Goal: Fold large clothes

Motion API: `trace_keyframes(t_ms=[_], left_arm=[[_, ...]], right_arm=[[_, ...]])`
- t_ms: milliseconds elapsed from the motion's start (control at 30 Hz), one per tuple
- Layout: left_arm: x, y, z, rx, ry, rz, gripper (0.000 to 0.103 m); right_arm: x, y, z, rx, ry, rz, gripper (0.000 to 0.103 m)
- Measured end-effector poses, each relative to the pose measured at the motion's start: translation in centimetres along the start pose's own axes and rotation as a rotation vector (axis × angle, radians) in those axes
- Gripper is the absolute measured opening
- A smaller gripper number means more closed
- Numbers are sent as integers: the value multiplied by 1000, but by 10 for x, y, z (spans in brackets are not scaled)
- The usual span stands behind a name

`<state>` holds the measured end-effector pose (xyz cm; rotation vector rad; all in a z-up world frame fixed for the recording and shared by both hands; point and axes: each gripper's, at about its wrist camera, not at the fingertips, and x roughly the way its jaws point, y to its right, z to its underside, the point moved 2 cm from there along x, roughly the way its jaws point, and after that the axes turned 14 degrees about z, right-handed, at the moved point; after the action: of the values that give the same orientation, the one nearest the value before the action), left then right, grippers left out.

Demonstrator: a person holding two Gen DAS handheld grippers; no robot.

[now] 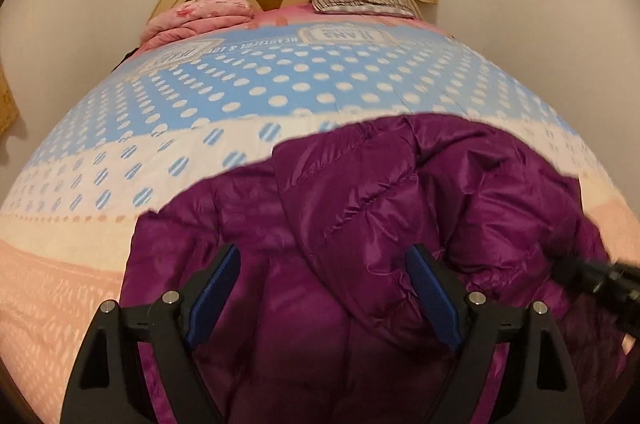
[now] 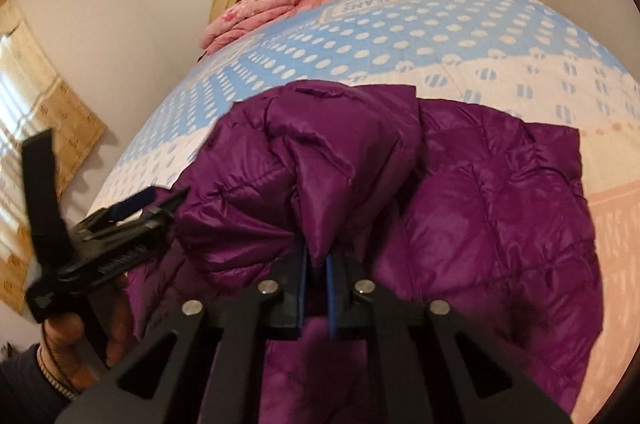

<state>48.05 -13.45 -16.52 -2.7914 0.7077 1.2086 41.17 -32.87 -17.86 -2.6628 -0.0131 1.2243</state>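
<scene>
Purple jacket (image 2: 460, 191) fold pinched by right hand-held gripper (image 2: 316, 264); left hand-held gripper (image 1: 324, 276) spread, empty.

glossy quilted purple jacket (image 2: 480, 203), matt cotton bedspread (image 1: 280, 95)

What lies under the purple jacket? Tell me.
The purple jacket rests on the dotted bedspread, which shows all around it. Whatever lies directly beneath the jacket is covered and cannot be seen.
</scene>
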Motion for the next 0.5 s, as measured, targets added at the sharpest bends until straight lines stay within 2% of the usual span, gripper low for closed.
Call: trace_keyframes(t_ms=[167,333,433,500], left_arm=[[9,5,28,38,-53,-17,85],[9,6,28,36,-64,-12,85],[-21,3,10,43,16,-21,85],[-41,0,-7,55,80,-46,85]], right_arm=[[4,5,26,-29,-49,18,9],[14,10,32,-23,-76,36,9],[2,11,27,-20,-78,45,17],[-16,12,21,-34,-55,95,27]])
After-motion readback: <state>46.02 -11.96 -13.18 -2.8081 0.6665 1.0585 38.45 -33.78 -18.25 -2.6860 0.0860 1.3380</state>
